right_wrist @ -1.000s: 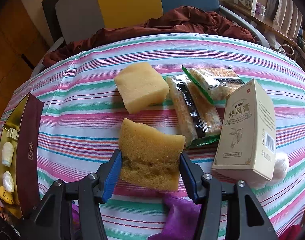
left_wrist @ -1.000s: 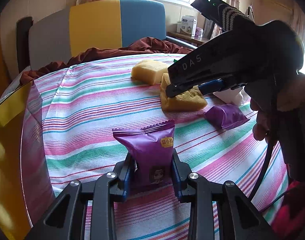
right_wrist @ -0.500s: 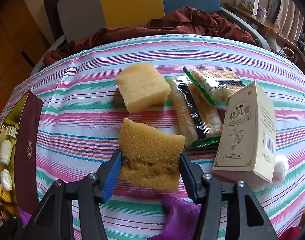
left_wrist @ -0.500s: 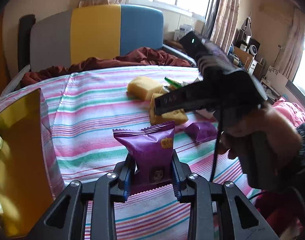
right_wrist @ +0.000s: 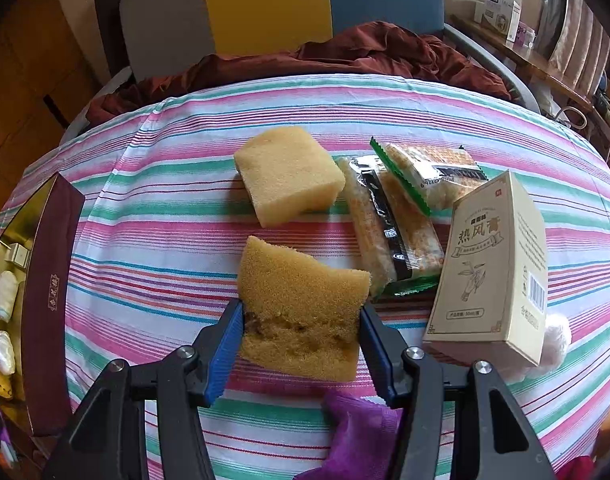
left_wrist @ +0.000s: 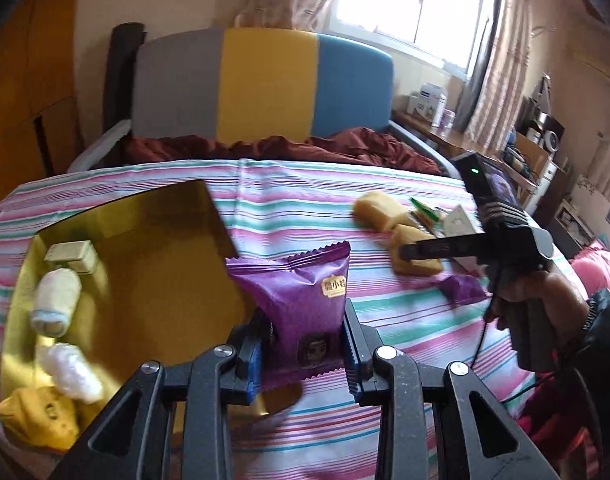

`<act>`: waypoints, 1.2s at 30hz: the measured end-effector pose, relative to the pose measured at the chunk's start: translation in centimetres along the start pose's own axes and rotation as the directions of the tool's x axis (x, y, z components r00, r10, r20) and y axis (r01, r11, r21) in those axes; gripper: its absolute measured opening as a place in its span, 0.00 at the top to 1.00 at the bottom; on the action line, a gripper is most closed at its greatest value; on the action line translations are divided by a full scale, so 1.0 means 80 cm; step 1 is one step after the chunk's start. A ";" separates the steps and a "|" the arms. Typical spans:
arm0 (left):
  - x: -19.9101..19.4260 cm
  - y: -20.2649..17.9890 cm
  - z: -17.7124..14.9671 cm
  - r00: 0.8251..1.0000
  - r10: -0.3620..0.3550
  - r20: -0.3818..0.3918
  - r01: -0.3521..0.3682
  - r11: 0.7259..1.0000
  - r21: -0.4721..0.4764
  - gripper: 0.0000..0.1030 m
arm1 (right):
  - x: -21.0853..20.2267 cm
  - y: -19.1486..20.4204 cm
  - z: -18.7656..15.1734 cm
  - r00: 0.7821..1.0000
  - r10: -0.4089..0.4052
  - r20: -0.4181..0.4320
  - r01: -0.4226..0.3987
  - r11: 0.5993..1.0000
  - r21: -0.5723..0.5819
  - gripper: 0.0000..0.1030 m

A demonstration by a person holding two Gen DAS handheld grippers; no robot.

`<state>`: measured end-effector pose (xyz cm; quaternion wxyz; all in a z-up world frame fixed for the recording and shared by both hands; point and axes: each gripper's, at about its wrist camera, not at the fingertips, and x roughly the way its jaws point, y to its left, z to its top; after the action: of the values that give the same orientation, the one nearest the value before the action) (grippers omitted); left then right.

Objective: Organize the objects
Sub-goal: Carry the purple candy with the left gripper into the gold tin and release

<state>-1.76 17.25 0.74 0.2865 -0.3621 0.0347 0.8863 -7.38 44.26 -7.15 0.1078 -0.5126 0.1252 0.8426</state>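
Left gripper (left_wrist: 305, 354): clamping on the lower part of a purple snack packet (left_wrist: 301, 300), which is standing upright between the blue pads; the packet's bottom edge is sticking out below the pads, and its printed label is too small to read
Right gripper (right_wrist: 299, 350): gripping a torn brown sponge (right_wrist: 301, 312) by its two sides, with the sponge's near edge resting on the desk (right_wrist: 165, 208)
Right hand (left_wrist: 545, 300): showing in the left wrist view around the gripper's handle, partly cut off by a dark sleeve at the frame edge
Gold box (left_wrist: 145, 260): lying open at the left of the desk, just behind the held packet; its near corner is being hidden by the left gripper's body
Box contents: a small pale carton (left_wrist: 71, 256), a white roll (left_wrist: 57, 300), a white wad (left_wrist: 71, 368) and a yellow object (left_wrist: 37, 416) that is blurred and hard to identify
Second purple packet (right_wrist: 357, 436): lying on the desk, mostly being covered by the right gripper's fingers and cut off at the bottom
Pale sponge (right_wrist: 289, 174): lying beyond the brown one, apart from it
Wrapped biscuits (right_wrist: 393, 224): two packs overlapping, the far one partly being hidden by the tan carton (right_wrist: 497, 268)
White lump (right_wrist: 557, 336): peeking out behind the carton, too hidden to identify
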 end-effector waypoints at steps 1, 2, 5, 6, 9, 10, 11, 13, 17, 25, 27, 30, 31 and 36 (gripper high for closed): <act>-0.003 0.009 -0.002 1.000 0.018 0.001 -0.018 1.000 -0.009 0.68 | 0.000 -0.001 0.000 1.000 -0.001 0.001 0.001 1.000 -0.002 0.45; -0.006 0.018 -0.003 0.999 0.037 0.001 -0.037 0.999 -0.016 0.68 | 0.000 -0.001 -0.001 1.000 -0.002 0.002 0.002 1.000 -0.003 0.45; -0.015 0.042 -0.012 0.996 0.088 0.001 -0.088 0.996 -0.035 0.68 | 0.000 0.001 -0.001 1.000 -0.009 0.006 0.009 1.000 -0.009 0.45; -0.018 0.050 -0.015 0.994 0.111 0.001 -0.111 0.993 -0.037 0.68 | -0.001 0.002 -0.002 1.000 -0.011 0.008 0.011 1.000 -0.010 0.45; -0.028 0.071 -0.024 0.989 0.149 -0.005 -0.149 0.988 -0.050 0.68 | -0.002 0.003 -0.003 1.000 -0.015 0.012 0.015 1.000 -0.014 0.45; -0.032 0.077 -0.027 0.987 0.158 -0.006 -0.158 0.986 -0.056 0.68 | -0.002 0.003 -0.004 1.000 -0.016 0.013 0.016 1.000 -0.016 0.45; -0.034 0.084 -0.030 0.986 0.166 -0.008 -0.166 0.984 -0.061 0.68 | -0.002 0.003 -0.005 1.000 -0.017 0.014 0.018 1.000 -0.017 0.45; -0.043 0.099 -0.034 0.985 0.174 -0.008 -0.174 0.981 -0.082 0.68 | -0.002 0.004 -0.004 1.000 -0.022 0.017 0.022 1.000 -0.022 0.45; -0.066 0.136 -0.032 0.986 0.167 0.018 -0.163 0.976 -0.146 0.68 | -0.002 0.007 -0.006 0.999 -0.032 0.024 0.033 0.999 -0.035 0.45; -0.090 0.219 -0.023 0.970 0.239 0.045 -0.218 0.938 -0.270 0.68 | -0.002 0.008 -0.006 0.999 -0.036 0.025 0.037 0.999 -0.038 0.45; -0.087 0.231 -0.022 0.960 0.279 0.033 -0.259 0.923 -0.285 0.68 | -0.002 0.009 -0.005 0.999 -0.038 0.024 0.039 0.998 -0.040 0.45; -0.078 0.247 -0.021 0.949 0.316 0.001 -0.302 0.908 -0.292 0.68 | -0.004 0.010 -0.007 0.999 -0.039 0.025 0.040 0.998 -0.043 0.45; -0.072 0.253 -0.022 0.949 0.316 -0.015 -0.306 0.904 -0.300 0.68 | -0.003 0.011 -0.007 0.999 -0.040 0.024 0.041 0.998 -0.043 0.45; -0.044 0.256 -0.024 0.941 0.330 -0.073 -0.337 0.900 -0.276 0.68 | -0.003 0.010 -0.006 0.999 -0.039 0.023 0.040 0.998 -0.044 0.45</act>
<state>-9.46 -2.06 -1.35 0.0753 -0.3988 -0.0280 0.9135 -7.10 43.32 -7.08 0.1146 -0.5080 0.0951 0.8484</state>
